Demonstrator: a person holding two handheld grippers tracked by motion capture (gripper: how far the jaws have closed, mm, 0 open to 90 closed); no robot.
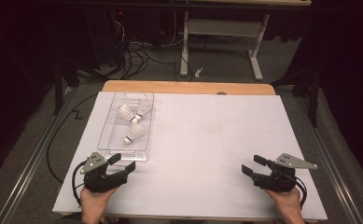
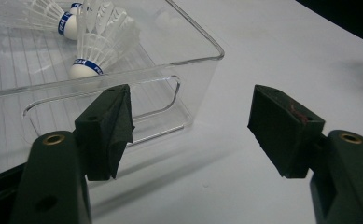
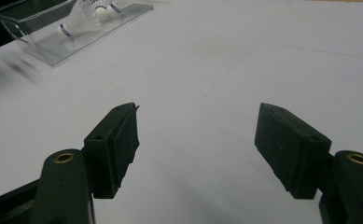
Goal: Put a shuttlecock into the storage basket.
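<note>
In the high view, the left tongs [image 1: 122, 163] rest at the near left of the white table [image 1: 207, 140], just beside the near end of a clear plastic tray [image 1: 105, 126]. Three shuttlecocks lie in the tray; the nearest shuttlecock [image 1: 133, 135] has its cork toward the person. The right tongs [image 1: 254, 165] are well apart from the tray, at the near right of the table. Both tongs are wide open and hold nothing.

In the left gripper view, the left tongs [image 2: 191, 128] point at the tray's near wall [image 2: 123, 88], which has a handle hole. The nearest shuttlecock [image 2: 95, 51] stands behind this wall. I think the main risk is here: if the tongs go straight forward, they will hit the wall and push the light tray across the table. They must first rise over the rim. A squeeze on the feathers could also crush them, so the cork is the safer place.

In the right gripper view, the right tongs [image 3: 195, 135] are open over the bare table, with the tray [image 3: 39, 51] far off. Reaching from there could cross the other arm.
</note>
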